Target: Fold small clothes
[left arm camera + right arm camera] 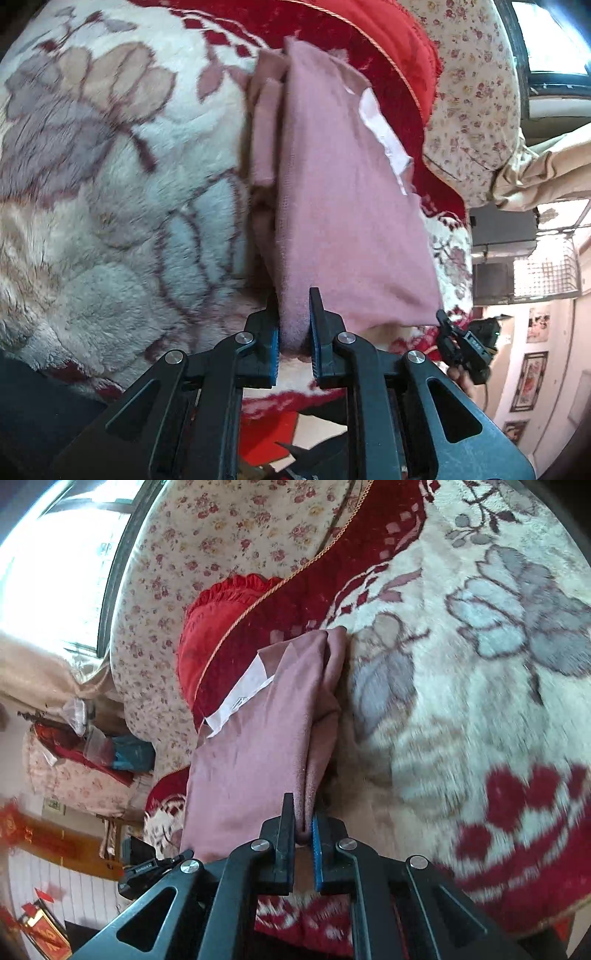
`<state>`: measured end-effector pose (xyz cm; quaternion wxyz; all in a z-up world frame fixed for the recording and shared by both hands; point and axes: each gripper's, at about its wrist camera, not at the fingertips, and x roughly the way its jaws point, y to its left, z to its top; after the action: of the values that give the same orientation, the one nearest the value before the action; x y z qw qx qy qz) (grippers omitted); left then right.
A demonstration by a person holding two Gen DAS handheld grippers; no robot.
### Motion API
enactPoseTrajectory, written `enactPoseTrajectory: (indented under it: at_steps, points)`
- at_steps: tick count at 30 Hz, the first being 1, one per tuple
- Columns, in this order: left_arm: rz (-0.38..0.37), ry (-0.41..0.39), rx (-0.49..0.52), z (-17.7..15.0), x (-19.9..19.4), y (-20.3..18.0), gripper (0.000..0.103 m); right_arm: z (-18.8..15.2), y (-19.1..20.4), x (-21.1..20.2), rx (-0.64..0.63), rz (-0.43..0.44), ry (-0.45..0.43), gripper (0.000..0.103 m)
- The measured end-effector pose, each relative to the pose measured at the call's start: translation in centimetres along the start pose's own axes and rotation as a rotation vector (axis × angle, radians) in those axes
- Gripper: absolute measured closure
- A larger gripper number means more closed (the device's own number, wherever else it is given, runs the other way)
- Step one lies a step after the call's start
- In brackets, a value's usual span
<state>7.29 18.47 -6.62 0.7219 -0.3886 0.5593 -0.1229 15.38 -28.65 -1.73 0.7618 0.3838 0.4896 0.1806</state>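
Both claws are clamped on one garment. My left gripper (pixel 293 328) pinches a bunched corner of the dusty-pink garment (pixel 332 206) between its blue pads (pixel 274 354), and my right gripper (pixel 303 825) grips another corner of that pink cloth (pixel 258 746) the same way, jaws nearly closed with only fabric between them. The garment hangs lifted and doubled over, stretching away from each camera above the plush floral blanket (pixel 122 221), cream with grey leaves and red patches. A white care label (pixel 240 698) shows along its far edge. Beyond it lies a red ruffled cushion (pixel 210 627), then a rose-print quilt (pixel 207 554) near the window (pixel 55 546). In the left wrist view the other gripper (pixel 465 343) peeks in at the garment's right corner.
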Motion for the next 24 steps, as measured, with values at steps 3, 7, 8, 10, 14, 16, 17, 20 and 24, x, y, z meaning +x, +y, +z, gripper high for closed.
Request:
enactPoseTrajectory:
  at_steps: [3, 7, 8, 10, 14, 16, 17, 20, 24]
  points:
    - [0.011, 0.009, -0.042, 0.0, 1.4, 0.2, 0.088, -0.2, -0.3, -0.1, -0.019, -0.146, 0.001, 0.097]
    - [-0.009, -0.029, -0.060, -0.2, 1.4, 0.4, 0.085, 1.1, 3.2, -2.6, -0.198, -0.434, -0.178, 0.095]
    - [-0.016, -0.040, -0.073, -0.2, 1.5, 0.5, 0.085, 1.4, 4.4, -2.9, -0.246, -0.443, -0.201, 0.095]
    - [-0.021, -0.059, -0.077, -0.6, 1.7, 0.7, 0.085, 1.9, 8.3, -2.1, -0.390, -0.405, -0.195, 0.095]
    - [0.028, -0.119, 0.015, -1.1, 1.8, -0.1, 0.085, 2.1, 16.2, 2.9, -0.610, -0.263, -0.067, 0.085]
    - [0.068, -0.157, 0.079, -1.5, 2.0, -0.8, 0.081, 2.3, 20.2, 6.8, -0.667, -0.177, 0.038, 0.048]
    - [0.093, -0.176, 0.126, -1.8, 2.1, -1.3, 0.081, 2.3, 22.1, 9.4, -0.691, -0.137, 0.101, 0.045]
    - [0.166, -0.224, 0.230, -2.4, 2.6, -2.5, 0.077, 1.9, 26.5, 17.1, -0.698, -0.078, 0.260, 0.045]
    - [0.224, -0.249, 0.328, -2.9, 3.3, -3.5, 0.069, 1.5, 30.3, 27.4, -0.673, -0.121, 0.420, 0.045]
